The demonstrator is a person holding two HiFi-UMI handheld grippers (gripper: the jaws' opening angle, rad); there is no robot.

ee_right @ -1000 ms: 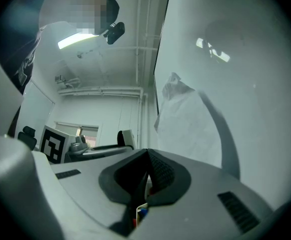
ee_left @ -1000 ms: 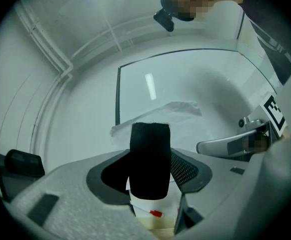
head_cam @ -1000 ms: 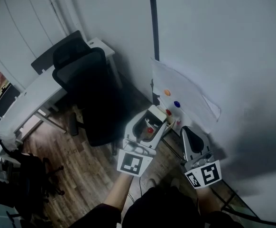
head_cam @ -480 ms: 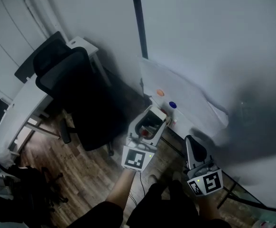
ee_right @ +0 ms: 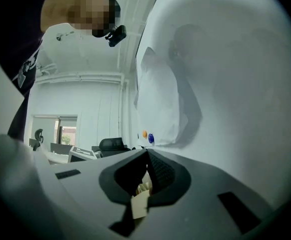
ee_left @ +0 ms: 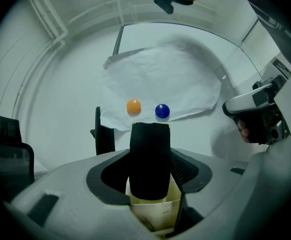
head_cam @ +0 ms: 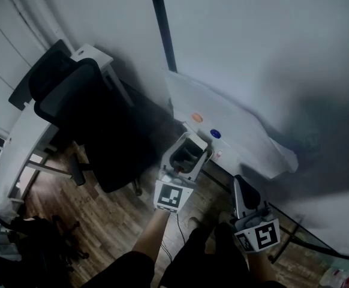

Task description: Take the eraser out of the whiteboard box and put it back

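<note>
In the left gripper view, the left gripper (ee_left: 150, 158) is pinching the black eraser (ee_left: 149, 136), which is standing upright with the blue magnet (ee_left: 162, 111) at twelve o'clock. In the right gripper view, the right gripper (ee_right: 146, 156) is pressing its jaws together on nothing. In the head view, both are pointing toward the whiteboard (head_cam: 252, 47), with the office chair (head_cam: 96, 125) sitting at nine o'clock.

We find the sheet of paper (ee_left: 160, 79) on the whiteboard (head_cam: 270, 41), with the left magnet (ee_left: 133, 106) and the right magnet (ee_left: 162, 111) side by side near its lower edge; the eraser (ee_left: 149, 159) sits clamped between the left gripper's (head_cam: 189, 147) jaws, before those magnets. The right gripper (head_cam: 242, 185), jaws together, lies to its right, near the board; the office chair (head_cam: 90, 119) stands to the left, the desk (head_cam: 18, 137) beyond it.
</note>
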